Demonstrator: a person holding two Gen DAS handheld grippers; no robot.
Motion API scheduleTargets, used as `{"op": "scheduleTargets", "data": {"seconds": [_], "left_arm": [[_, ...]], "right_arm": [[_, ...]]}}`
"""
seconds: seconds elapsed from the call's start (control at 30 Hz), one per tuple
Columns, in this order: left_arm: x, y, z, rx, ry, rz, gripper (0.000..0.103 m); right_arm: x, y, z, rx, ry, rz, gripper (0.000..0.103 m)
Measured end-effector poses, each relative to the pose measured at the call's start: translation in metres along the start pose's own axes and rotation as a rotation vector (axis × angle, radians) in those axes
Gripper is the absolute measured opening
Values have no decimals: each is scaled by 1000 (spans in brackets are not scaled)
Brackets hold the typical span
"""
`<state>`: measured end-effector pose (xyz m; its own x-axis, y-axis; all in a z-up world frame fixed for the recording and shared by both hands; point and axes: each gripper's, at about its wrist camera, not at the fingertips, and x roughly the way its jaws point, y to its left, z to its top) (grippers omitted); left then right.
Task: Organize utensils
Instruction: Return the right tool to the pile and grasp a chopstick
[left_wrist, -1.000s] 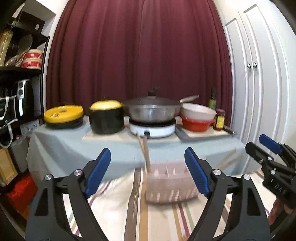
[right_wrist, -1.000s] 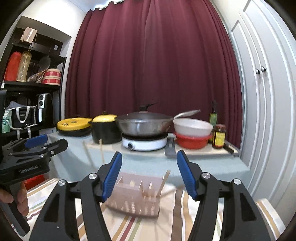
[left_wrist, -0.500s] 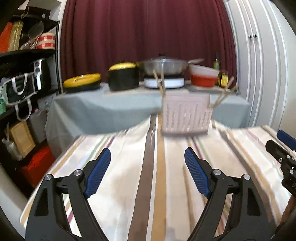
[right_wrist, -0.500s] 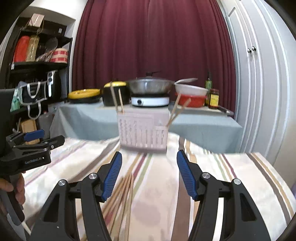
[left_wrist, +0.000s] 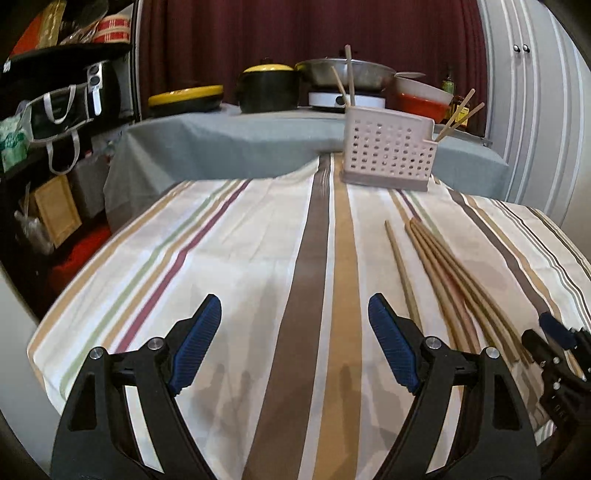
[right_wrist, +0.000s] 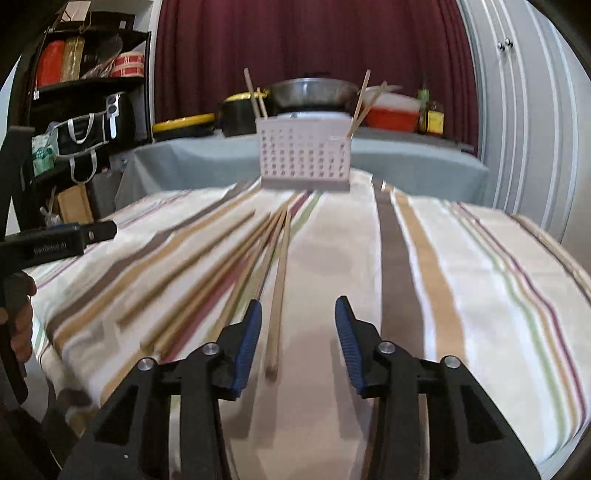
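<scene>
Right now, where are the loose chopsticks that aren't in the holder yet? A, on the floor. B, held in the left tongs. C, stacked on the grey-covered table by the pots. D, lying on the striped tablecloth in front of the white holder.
D: the loose chopsticks lie flat on the striped tablecloth, nearer the camera than the white holder, and the left tongs stand open with nothing between them.

Both grippers have dropped toward the striped table (right_wrist: 424, 258). The right gripper (right_wrist: 298, 332) has been closing, now bracketing one loose chopstick (right_wrist: 277, 291) untouched.
</scene>
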<state>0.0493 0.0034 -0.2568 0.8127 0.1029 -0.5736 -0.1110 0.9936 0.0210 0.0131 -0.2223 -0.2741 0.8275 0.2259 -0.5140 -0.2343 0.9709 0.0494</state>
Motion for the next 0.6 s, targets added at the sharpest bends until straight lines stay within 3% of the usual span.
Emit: {"op": "scheduleTargets", "data": {"seconds": [0.1, 0.3, 0.53, 0.6], "left_arm": [[-1, -3, -7, -1, 8, -3, 80], [-3, -12, -13, -2, 8, -22, 80], [-7, -34, -22, 31, 12, -75, 78], [-7, -40, -26, 41, 15, -89, 70]], "right_arm": [[3, 1, -4, -3, 8, 7, 34], [4, 7, -7, -30, 2, 19, 7], [-1, -3, -9, 0, -19, -12, 7], [-1, -6, -9, 9, -20, -15, 7]]}}
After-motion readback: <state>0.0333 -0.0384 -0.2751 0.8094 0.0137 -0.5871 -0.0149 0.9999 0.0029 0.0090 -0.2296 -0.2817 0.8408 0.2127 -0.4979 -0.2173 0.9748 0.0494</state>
